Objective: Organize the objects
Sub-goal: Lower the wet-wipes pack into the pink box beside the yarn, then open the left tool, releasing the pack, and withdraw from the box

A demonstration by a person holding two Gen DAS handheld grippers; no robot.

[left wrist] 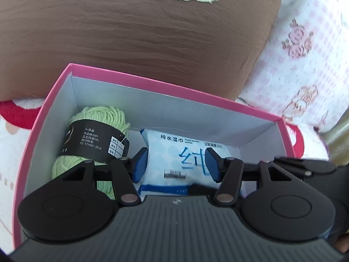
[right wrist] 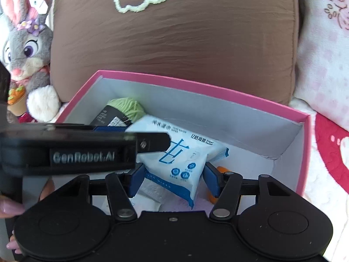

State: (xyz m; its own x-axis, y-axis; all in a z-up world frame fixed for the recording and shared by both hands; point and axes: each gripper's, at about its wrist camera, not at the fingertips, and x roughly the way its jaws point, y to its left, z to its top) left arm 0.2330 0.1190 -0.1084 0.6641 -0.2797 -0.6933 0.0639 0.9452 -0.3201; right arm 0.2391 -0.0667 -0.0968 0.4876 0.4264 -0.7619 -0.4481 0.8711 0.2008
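Wipes pack (left wrist: 174, 152) sits low centre of frame inside the pink box (left wrist: 165, 83), next to the yarn (left wrist: 96, 131). Left hand-held gripper (left wrist: 174, 166) and right hand-held gripper (right wrist: 172, 181) both pinch it. Looks like placing; next, let go and back out.

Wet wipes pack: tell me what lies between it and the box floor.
The wet wipes pack rests tilted in the pink box; a white packet and an orange item lie partly beneath it, green yarn alongside.
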